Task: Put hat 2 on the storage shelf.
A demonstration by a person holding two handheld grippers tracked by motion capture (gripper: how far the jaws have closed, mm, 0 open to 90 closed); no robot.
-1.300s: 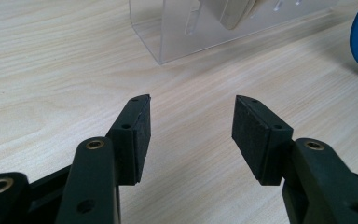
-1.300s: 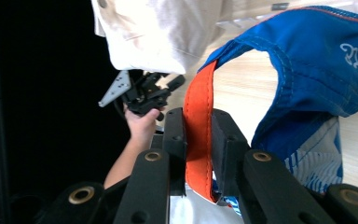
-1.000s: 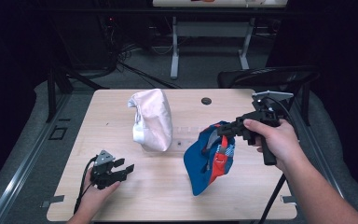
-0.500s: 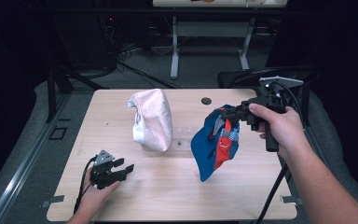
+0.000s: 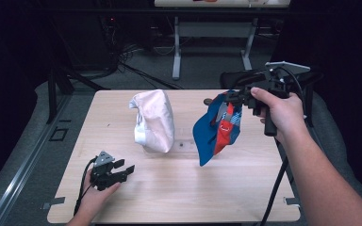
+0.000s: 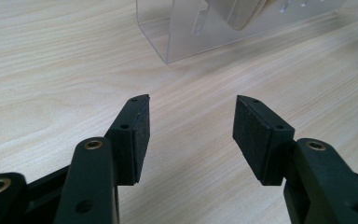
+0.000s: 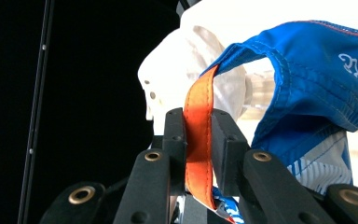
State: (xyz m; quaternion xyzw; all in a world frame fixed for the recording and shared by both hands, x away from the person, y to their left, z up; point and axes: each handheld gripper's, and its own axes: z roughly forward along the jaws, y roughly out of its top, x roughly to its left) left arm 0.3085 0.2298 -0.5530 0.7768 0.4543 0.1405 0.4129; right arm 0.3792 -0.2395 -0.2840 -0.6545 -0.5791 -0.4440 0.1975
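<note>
The blue fabric cap [image 5: 215, 129] is hung above the desk's [image 5: 179, 197] 3 o'clock side, its orange strap [image 7: 198, 140] pinched by the right gripper [image 5: 231, 96]. It's probably best kept lifted clear of the pale pink cap [image 5: 153, 120] on the clear stand; the left gripper [image 5: 122, 169] is rested at 7 o'clock, jaws apart and empty.

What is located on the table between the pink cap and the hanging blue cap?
In the high view, bare wooden table separates the pink cap from the blue cap; part of a clear stand's base reaches into that gap.
</note>
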